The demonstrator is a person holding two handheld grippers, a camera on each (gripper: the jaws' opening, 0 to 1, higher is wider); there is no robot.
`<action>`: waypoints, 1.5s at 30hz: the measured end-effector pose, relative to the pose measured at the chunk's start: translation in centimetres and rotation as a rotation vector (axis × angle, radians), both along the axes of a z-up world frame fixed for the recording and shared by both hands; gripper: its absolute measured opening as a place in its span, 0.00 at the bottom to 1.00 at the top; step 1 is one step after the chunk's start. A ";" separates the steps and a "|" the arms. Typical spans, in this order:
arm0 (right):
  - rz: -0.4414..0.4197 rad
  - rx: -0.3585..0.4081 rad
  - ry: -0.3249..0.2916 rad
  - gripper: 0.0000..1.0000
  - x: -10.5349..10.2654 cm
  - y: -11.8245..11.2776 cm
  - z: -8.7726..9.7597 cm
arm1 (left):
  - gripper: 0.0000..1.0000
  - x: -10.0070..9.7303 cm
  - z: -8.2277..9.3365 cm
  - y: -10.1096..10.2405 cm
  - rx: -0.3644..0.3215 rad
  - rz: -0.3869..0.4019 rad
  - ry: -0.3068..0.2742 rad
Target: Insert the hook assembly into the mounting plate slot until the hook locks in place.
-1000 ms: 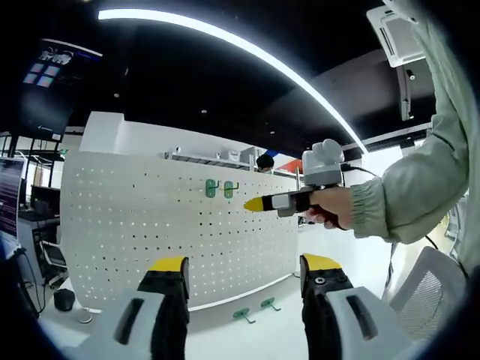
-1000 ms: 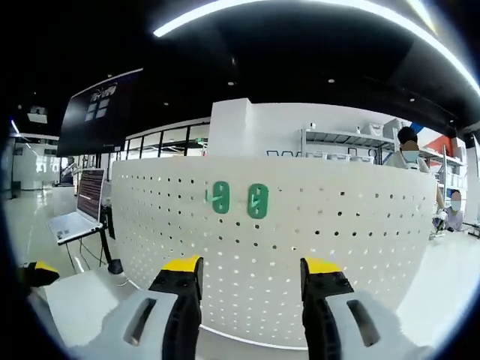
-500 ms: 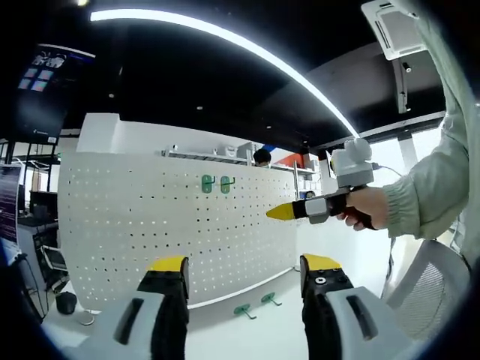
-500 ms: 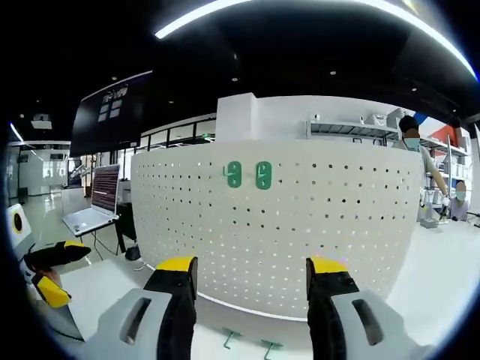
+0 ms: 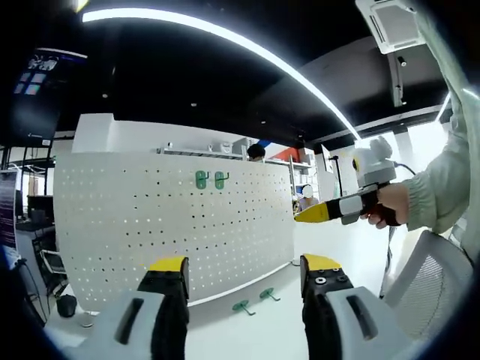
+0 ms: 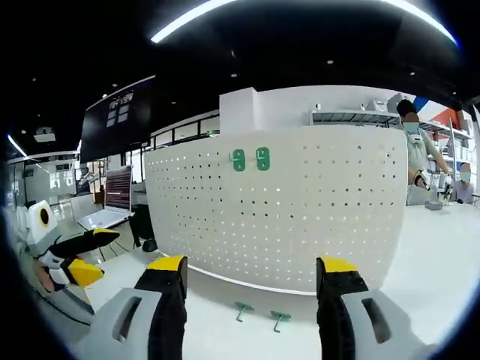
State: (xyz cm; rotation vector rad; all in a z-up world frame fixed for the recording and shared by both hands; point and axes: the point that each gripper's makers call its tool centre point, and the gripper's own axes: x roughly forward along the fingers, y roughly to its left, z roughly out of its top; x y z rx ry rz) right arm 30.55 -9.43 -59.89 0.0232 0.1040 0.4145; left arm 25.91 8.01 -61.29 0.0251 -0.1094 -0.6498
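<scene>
1. Both tools are empty. The left gripper (image 5: 244,289) has its jaws spread with nothing between them, and so does the right gripper (image 6: 251,292).
2. The task's things: two green hooks already hang side by side high on the white pegboard (image 5: 135,232), at about 12 o'clock in the right gripper view. Two loose hooks lie on the white table (image 6: 442,247) just in front of the board's foot, the left loose hook (image 6: 243,308) and the right loose hook (image 6: 279,319), near 6 o'clock between the right gripper's jaws.
3. Judged risk: neither loose hook is gripped, and both lie flat and small. A pinch from above could skid one across the table or catch it crooked, so its pegs would miss the holes.
4. Another risk: the loose hooks lie close together, so closing on one may knock the other.
5. Around: the right gripper shows at 3 o'clock in the left gripper view, held in a hand (image 5: 390,206). A laptop (image 6: 112,206) stands at 9 o'clock in the right gripper view, and a person behind the board at 2 o'clock.
6. Nothing stands between the grippers and the hooks.
</scene>
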 end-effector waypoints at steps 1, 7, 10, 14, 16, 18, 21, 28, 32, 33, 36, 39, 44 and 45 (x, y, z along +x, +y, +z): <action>0.005 0.002 -0.004 0.69 -0.4 0.0 0.1 | 0.62 0.0 -0.1 0.0 0.003 0.000 0.003; 0.035 0.028 -0.019 0.70 -2.8 0.3 0.5 | 0.62 0.1 -0.3 0.0 0.016 0.004 0.009; 0.036 0.034 -0.037 0.69 -3.4 0.5 0.4 | 0.62 0.1 -0.5 -0.2 0.025 0.004 0.012; 0.037 0.046 -0.060 0.69 -4.3 1.1 0.1 | 0.62 0.1 -0.8 -0.3 0.040 0.001 0.018; 0.042 0.040 -0.069 0.68 -4.7 1.5 -0.2 | 0.62 0.1 -1.0 -0.3 0.047 0.003 0.021; 0.050 0.033 -0.080 0.68 -5.0 1.8 -0.4 | 0.62 0.1 -1.1 -0.3 0.054 0.003 0.024; 0.066 0.039 -0.091 0.67 -5.2 2.3 -0.5 | 0.62 0.2 -1.4 -0.4 0.067 0.003 0.030; 0.081 0.032 -0.114 0.66 -5.3 2.6 -0.4 | 0.61 0.1 -2.1 -0.8 0.102 -0.005 0.042; 0.091 0.026 -0.119 0.64 -5.5 2.9 -0.4 | 0.61 0.2 -2.2 -0.8 0.110 -0.002 0.045; 0.095 0.026 -0.120 0.64 -5.5 3.0 -0.4 | 0.61 0.2 -2.2 -0.7 0.113 0.000 0.047; 0.107 0.019 -0.119 0.63 -5.6 3.3 -0.5 | 0.61 0.2 -2.3 -0.7 0.117 0.002 0.051; 0.111 0.018 -0.122 0.63 -5.7 3.3 -0.5 | 0.61 0.2 -2.5 -0.8 0.124 0.001 0.058; 0.111 0.033 -0.129 0.63 -5.7 3.2 -0.3 | 0.60 0.1 -2.9 -1.0 0.132 -0.009 0.073; 0.110 0.033 -0.132 0.63 -5.7 3.2 -0.2 | 0.60 0.1 -3.0 -1.1 0.133 -0.011 0.076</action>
